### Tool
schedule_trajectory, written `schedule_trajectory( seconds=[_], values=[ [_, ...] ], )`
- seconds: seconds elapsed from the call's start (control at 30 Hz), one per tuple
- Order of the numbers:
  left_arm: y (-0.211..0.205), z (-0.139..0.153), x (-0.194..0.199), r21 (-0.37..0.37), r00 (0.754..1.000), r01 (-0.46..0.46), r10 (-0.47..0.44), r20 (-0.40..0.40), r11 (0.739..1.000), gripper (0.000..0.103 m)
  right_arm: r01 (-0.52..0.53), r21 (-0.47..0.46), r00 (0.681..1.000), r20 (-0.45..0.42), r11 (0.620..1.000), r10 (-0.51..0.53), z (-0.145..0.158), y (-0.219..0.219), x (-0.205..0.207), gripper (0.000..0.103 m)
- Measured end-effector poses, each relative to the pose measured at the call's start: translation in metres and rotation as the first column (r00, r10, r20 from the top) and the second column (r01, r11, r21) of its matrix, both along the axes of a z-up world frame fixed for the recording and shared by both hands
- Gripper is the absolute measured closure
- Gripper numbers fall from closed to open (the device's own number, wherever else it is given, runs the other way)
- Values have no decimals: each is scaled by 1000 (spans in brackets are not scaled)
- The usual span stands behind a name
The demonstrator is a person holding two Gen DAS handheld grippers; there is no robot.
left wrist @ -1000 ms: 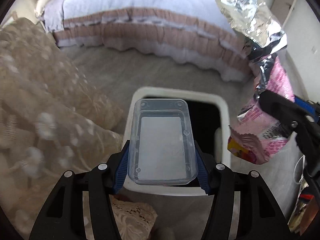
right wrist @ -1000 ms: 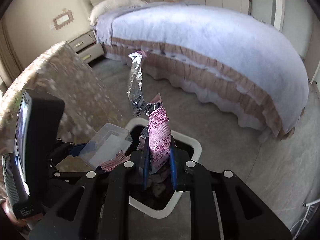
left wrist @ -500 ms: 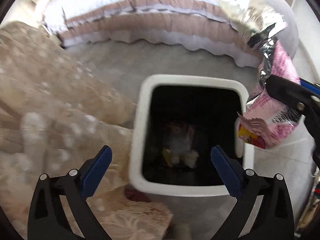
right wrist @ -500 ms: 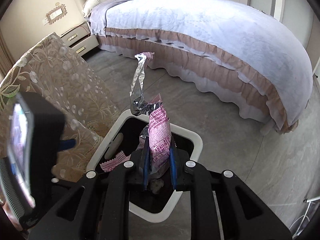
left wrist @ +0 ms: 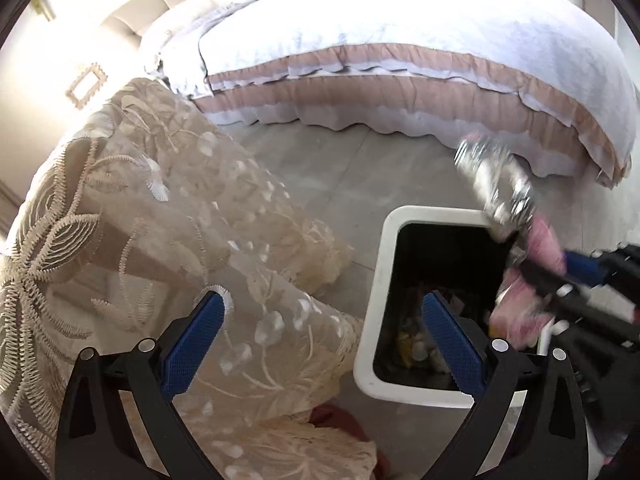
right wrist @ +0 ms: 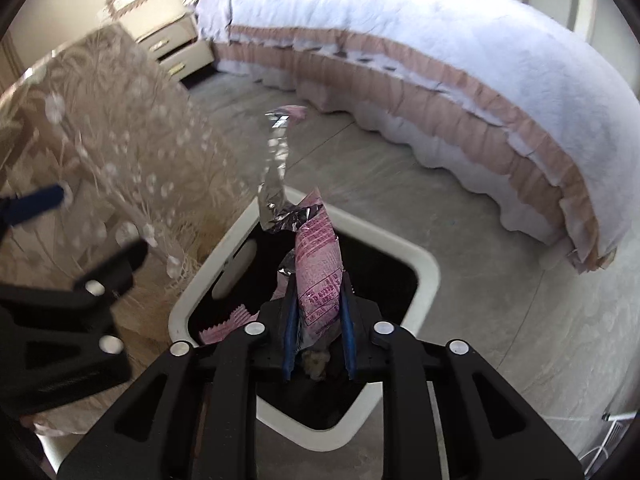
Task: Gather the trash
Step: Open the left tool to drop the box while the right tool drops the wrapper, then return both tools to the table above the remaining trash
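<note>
My left gripper stands wide open and empty, above the edge of the lace cloth and the left rim of the white trash bin. Scraps of rubbish lie in the bin's dark bottom. My right gripper hangs over the bin with a pink snack wrapper upright between its blue pads. The wrapper's silver foil end sticks up above the rim. Its jaws are opening, and the wrapper still fills the gap between them. In the left wrist view the wrapper and the right gripper are blurred at the bin's right side.
A table draped in beige lace cloth stands close on the bin's left. A large bed with a pink-frilled cover curves across the back. A nightstand is by the wall. Grey floor surrounds the bin, with a white cable at the lower right.
The left gripper opened wide and the clear plastic container it held is gone from its jaws. The right gripper sank toward the bin with the wrapper, its pads a little farther apart.
</note>
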State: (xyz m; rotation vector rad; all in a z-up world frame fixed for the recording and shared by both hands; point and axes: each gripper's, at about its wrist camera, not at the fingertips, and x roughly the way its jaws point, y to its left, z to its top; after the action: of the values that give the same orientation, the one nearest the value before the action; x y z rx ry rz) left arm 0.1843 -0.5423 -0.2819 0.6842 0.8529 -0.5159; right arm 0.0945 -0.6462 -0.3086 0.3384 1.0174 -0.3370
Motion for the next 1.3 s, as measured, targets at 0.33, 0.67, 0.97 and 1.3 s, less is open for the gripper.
schedule_trajectory(
  seconds=[0.33, 0.67, 0.97, 1.3],
  values=[
    [3, 4, -6, -16, 1000, 6, -6, -8, 1000, 5, -109, -153, 991, -95, 982, 96, -16, 25, 2, 4],
    [5, 47, -32, -201, 995, 47, -64, -79, 979, 5, 19, -223, 996, 93, 975, 2, 59, 7, -32, 4],
    [15, 107, -68, -329, 993, 112, -117, 6, 938, 5, 90, -311, 976, 217, 946, -21, 120, 8, -72, 4],
    [66, 165, -78, -420, 991, 65, -9, 135, 905, 5, 86, -320, 922, 385, 944, 47, 174, 35, -84, 4]
  ],
)
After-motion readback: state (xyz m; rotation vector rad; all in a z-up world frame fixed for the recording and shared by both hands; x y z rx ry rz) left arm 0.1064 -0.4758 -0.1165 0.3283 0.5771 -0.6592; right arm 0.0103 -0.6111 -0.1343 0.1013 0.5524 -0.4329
